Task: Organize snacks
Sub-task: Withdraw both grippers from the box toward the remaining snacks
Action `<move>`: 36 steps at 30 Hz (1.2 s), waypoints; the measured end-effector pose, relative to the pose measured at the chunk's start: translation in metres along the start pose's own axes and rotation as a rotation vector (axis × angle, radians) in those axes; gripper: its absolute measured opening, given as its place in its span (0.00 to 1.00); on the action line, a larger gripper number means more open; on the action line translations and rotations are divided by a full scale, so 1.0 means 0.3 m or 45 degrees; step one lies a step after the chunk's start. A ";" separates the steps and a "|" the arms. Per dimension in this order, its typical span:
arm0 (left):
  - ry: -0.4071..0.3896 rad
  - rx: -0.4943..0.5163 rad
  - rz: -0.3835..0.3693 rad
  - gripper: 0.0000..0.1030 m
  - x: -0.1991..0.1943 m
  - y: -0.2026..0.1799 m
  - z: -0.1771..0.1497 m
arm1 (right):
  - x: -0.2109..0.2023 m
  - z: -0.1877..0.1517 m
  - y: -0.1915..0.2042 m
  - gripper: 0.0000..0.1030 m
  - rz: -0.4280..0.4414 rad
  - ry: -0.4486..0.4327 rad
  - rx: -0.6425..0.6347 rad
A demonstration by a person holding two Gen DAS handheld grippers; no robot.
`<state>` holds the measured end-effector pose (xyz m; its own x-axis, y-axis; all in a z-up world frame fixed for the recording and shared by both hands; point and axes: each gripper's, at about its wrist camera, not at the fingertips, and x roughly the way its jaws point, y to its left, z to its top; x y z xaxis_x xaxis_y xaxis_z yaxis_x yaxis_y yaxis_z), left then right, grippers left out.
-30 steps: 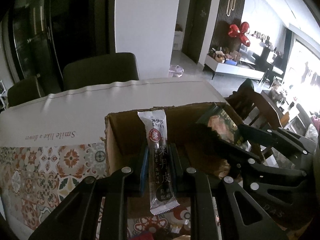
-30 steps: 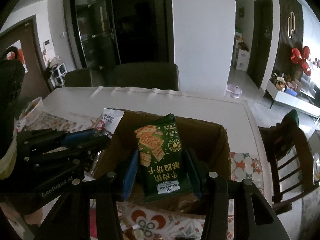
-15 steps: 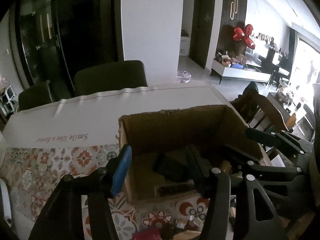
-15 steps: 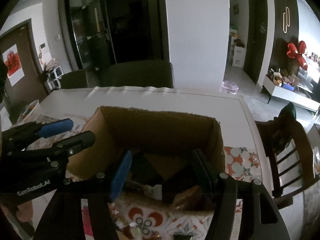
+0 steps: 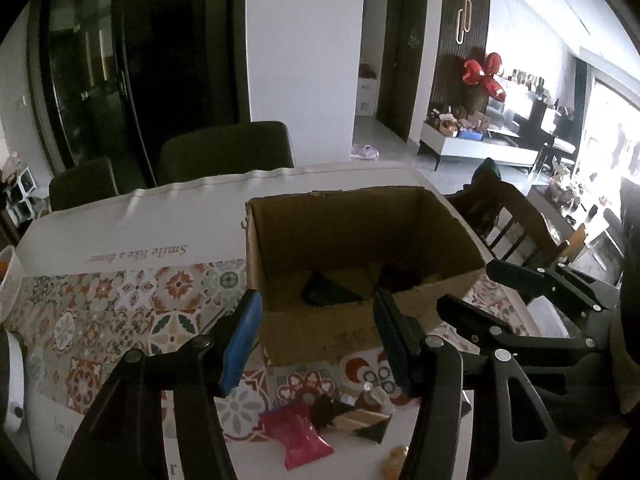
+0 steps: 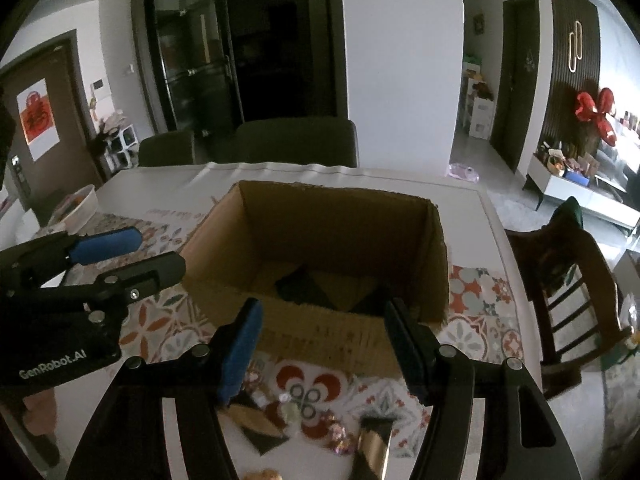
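Note:
An open cardboard box [image 5: 360, 332] stands on the patterned tablecloth; it also shows in the right wrist view [image 6: 320, 332]. Dark snack packets [image 5: 328, 294] lie at its bottom, also seen in the right wrist view [image 6: 304, 288]. My left gripper [image 5: 316, 340] is open and empty, just in front of the box's near wall. My right gripper [image 6: 324, 344] is open and empty, also in front of the box. Loose snacks lie on the table in front: a pink packet [image 5: 298, 438], a gold and black packet [image 5: 362, 426] and a gold packet [image 6: 372, 444].
A wooden chair [image 6: 568, 280] stands right of the table. Two dark chairs [image 5: 224, 152] stand at the far edge. A white bowl [image 6: 76, 208] sits at the far left. The left gripper [image 6: 100, 268] shows in the right wrist view.
One second ago each gripper held a packet over the box. Both opened and dropped their packets in, then pulled back toward the near side of the box.

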<state>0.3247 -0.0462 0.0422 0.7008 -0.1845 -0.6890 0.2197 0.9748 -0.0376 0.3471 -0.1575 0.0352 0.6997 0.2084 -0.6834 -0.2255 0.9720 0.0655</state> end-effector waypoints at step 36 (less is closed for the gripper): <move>0.062 0.050 -0.063 0.59 -0.066 -0.171 -0.481 | -0.147 -0.452 -0.096 0.62 -0.139 0.027 0.103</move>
<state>0.2017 -0.0746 -0.0467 0.6551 -0.2251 -0.7212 0.2805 0.9588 -0.0444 0.2307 -0.2094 -0.0351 0.7024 0.0995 -0.7048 -0.0931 0.9945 0.0476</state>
